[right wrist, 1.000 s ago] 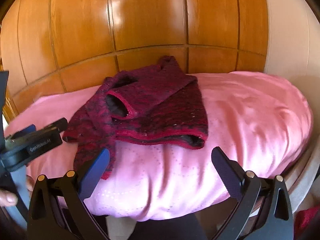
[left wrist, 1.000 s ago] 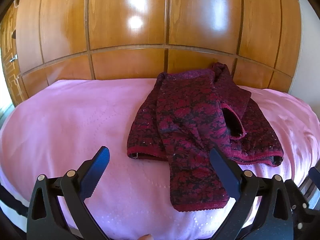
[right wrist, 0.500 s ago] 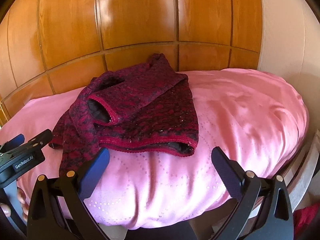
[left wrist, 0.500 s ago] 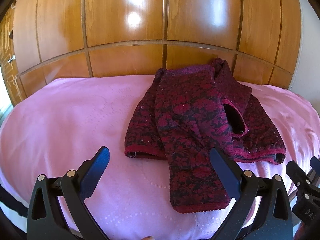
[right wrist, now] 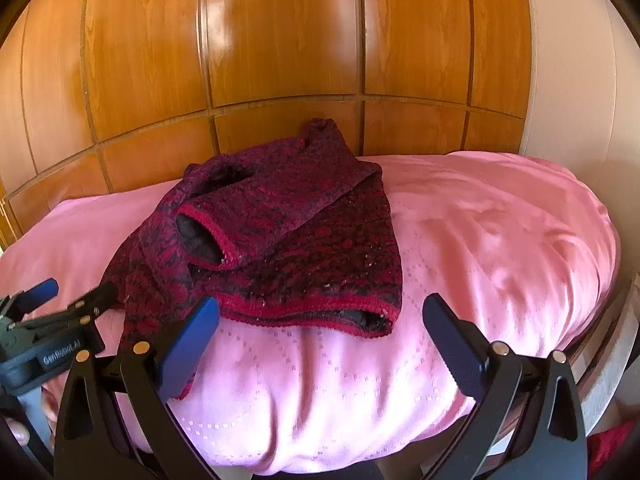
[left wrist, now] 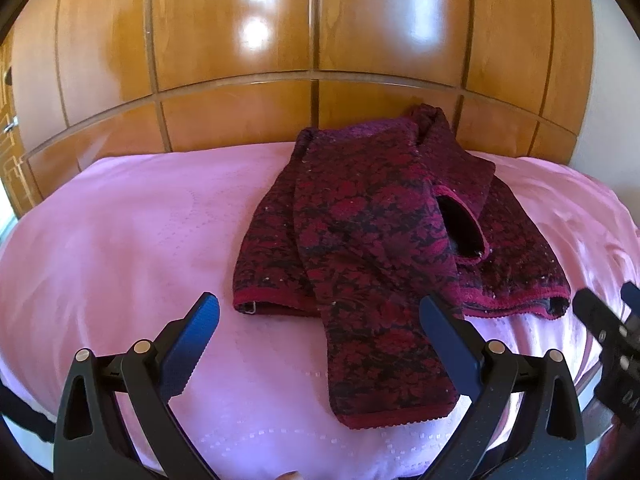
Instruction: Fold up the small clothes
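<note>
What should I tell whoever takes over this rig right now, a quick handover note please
Left gripper: open, empty, hovering over the near sleeve end.
Right gripper: open, empty, facing the hem.
The dark red patterned sweater lies on the pink bedspread, both sleeves crossed over the body, one sleeve trailing past the hem toward the near edge.
Done: sleeves folded in.
Left: tuck the trailing sleeve, then fold the body.

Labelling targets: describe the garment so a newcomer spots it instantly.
Start at the glossy wood panels, then drop to the pink cover below them. The sweater lies crumpled toward the back. It is the only thing there: dark red floral knit, plain red hem, one sleeve trailing toward the open left gripper.
</note>
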Demonstrator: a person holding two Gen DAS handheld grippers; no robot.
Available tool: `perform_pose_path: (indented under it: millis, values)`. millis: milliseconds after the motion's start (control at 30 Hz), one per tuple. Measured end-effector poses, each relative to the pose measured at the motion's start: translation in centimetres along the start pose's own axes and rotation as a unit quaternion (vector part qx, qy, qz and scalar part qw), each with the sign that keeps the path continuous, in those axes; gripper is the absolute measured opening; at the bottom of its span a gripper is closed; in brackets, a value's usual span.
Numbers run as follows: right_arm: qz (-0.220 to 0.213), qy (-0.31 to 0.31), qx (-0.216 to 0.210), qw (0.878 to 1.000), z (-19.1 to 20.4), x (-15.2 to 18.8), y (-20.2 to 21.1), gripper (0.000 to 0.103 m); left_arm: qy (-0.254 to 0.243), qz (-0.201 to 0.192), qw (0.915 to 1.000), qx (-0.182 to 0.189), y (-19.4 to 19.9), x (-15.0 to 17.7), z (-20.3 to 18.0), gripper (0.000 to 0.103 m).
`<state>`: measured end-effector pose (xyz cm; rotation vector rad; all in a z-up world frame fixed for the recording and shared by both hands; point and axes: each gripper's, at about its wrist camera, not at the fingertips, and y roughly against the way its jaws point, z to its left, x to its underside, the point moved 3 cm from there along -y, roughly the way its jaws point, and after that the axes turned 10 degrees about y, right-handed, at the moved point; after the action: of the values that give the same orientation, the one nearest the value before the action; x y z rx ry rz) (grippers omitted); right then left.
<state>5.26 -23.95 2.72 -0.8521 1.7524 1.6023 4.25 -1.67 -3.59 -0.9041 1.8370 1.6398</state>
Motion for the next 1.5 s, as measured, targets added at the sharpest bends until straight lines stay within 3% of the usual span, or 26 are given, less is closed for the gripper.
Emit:
perform_pose_path:
  millis: [233, 367, 433, 600, 667, 833, 867, 900, 933, 967, 1000, 1033, 1067, 1167, 1300, 1400, 1500]
  values:
    - [-0.006, -0.012, -0.010, 1.000, -0.7, -1.2, -0.7, 0.101, -0.006, 0.008, 0.9999, 0.014, -0.3, 0.3, -0.4, 0.099]
    - [-0.013, -0.010, -0.038, 0.999, -0.5, -2.2, -1.2, 0.100, -0.015, 0.020, 0.9986, 0.046, -0.2, 0.7, -0.5, 0.097]
    - [-0.013, -0.005, -0.060, 0.998, -0.2, -2.9, -1.6, 0.091, -0.036, 0.026, 0.9966, 0.070, -0.1, 1.3, -0.9, 0.086]
    - [-0.008, -0.001, -0.129, 0.992, 1.1, -4.8, -3.2, 0.074, -0.069, 0.032, 0.9895, 0.123, 0.3, 1.9, -1.8, 0.086]
    - [0.002, 0.011, -0.156, 0.988, 2.2, -5.5, -4.3, 0.069, -0.084, 0.039, 0.9869, 0.133, 0.0, 2.4, -2.4, 0.086]
    - [0.030, 0.082, -0.176, 0.980, 5.5, -6.4, -8.2, 0.056, -0.134, 0.068, 0.9795, 0.135, -2.1, 4.3, -4.6, 0.083]
    - [0.042, 0.105, -0.184, 0.976, 6.3, -6.3, -9.3, 0.054, -0.146, 0.072, 0.9789, 0.124, -2.8, 4.8, -4.9, 0.079]
    - [0.053, 0.124, -0.189, 0.973, 7.0, -6.0, -10.3, 0.046, -0.150, 0.084, 0.9773, 0.124, -3.6, 5.5, -5.0, 0.061]
    - [0.066, 0.141, -0.194, 0.969, 7.6, -5.8, -11.3, 0.026, -0.144, 0.089, 0.9774, 0.126, -4.1, 5.7, -4.8, 0.056]
    - [0.082, 0.153, -0.196, 0.965, 8.0, -5.5, -12.2, 0.016, -0.133, 0.088, 0.9783, 0.133, -4.1, 5.6, -4.5, 0.051]
    - [0.091, 0.156, -0.194, 0.964, 8.0, -5.5, -12.7, 0.006, -0.118, 0.088, 0.9782, 0.146, -3.7, 5.1, -4.0, 0.030]
    - [0.085, 0.147, -0.193, 0.966, 7.6, -5.9, -12.7, 0.004, -0.109, 0.088, 0.9782, 0.153, -3.4, 4.7, -3.6, 0.012]
    - [0.072, 0.136, -0.192, 0.969, 7.0, -6.5, -12.2, 0.004, -0.096, 0.087, 0.9783, 0.161, -3.0, 4.3, -3.2, 0.009]
    - [0.022, 0.092, -0.173, 0.980, 3.7, -8.8, -9.8, 0.004, -0.040, 0.083, 0.9750, 0.202, -1.2, 1.8, -1.0, 0.007]
    - [-0.026, 0.015, -0.123, 0.992, -3.5, -11.5, -7.4, 0.004, 0.006, 0.042, 0.9743, 0.221, 1.4, -2.6, 1.8, 0.007]
    - [-0.039, -0.026, -0.075, 0.996, -8.7, -12.6, -7.0, 0.004, 0.047, -0.004, 0.9747, 0.218, 2.9, -7.1, 4.8, 0.006]
    - [-0.035, -0.074, -0.025, 0.996, -14.8, -13.4, -8.1, 0.004, 0.092, -0.047, 0.9773, 0.185, 2.7, -12.4, 9.4, 0.005]
